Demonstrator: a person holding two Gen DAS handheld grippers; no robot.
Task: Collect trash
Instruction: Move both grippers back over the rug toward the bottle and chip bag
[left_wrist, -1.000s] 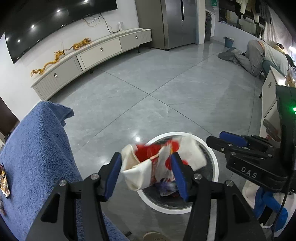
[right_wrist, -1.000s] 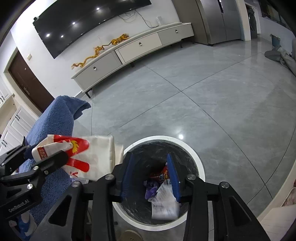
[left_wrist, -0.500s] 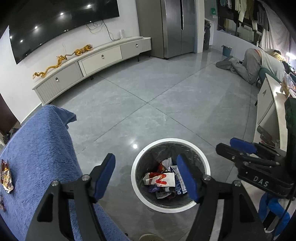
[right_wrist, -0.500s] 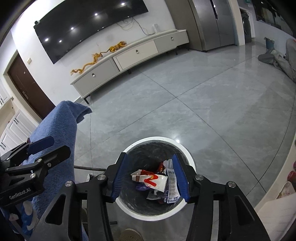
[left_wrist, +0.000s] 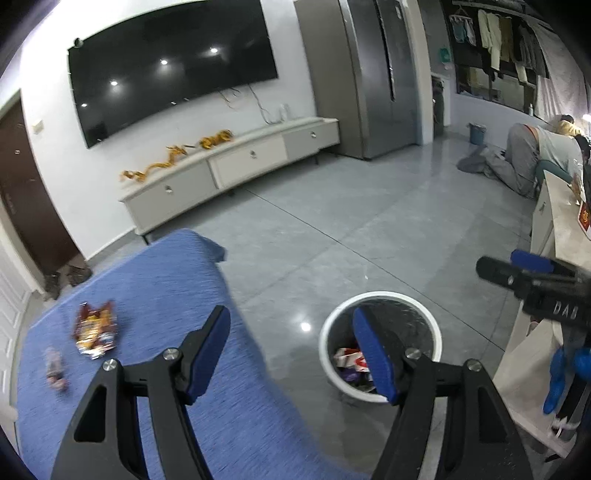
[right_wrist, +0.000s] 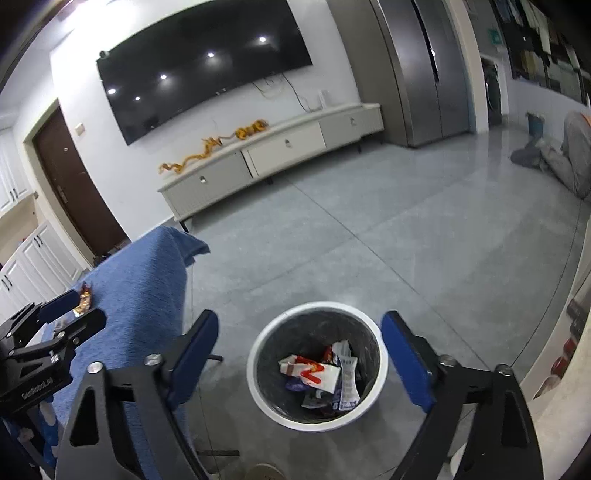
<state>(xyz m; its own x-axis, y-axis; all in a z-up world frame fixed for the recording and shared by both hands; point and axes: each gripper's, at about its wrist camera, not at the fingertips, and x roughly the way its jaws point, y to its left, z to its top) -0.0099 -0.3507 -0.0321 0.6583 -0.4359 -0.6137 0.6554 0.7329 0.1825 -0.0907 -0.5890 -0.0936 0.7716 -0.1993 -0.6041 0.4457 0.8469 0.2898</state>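
Note:
A white-rimmed trash bin (right_wrist: 258, 384) stands on the floor with a white-and-red bag (right_wrist: 314, 373) and other wrappers inside; it also shows in the left wrist view (left_wrist: 417, 301). My left gripper (left_wrist: 291, 350) is open and empty, raised above the edge of the blue-covered table (left_wrist: 155, 280). A red-and-yellow snack wrapper (left_wrist: 94, 328) and a small blurred wrapper (left_wrist: 55, 367) lie on the blue cloth. My right gripper (right_wrist: 299, 358) is open and empty, high above the bin. The right gripper shows in the left wrist view (left_wrist: 532, 273), and the left gripper shows in the right wrist view (right_wrist: 70, 310).
A grey tiled floor (right_wrist: 406, 229) spreads ahead. A long white TV cabinet (right_wrist: 273, 155) and a dark TV (right_wrist: 207, 62) line the far wall. A grey fridge (left_wrist: 373, 74) stands at the right. A person (left_wrist: 532, 155) kneels at the far right beside a pale counter (left_wrist: 565, 229).
My left gripper opened and dropped the white-and-red bag into the bin. Both grippers rose and swung left, the right opening wider; the blue table and its wrappers came into view.

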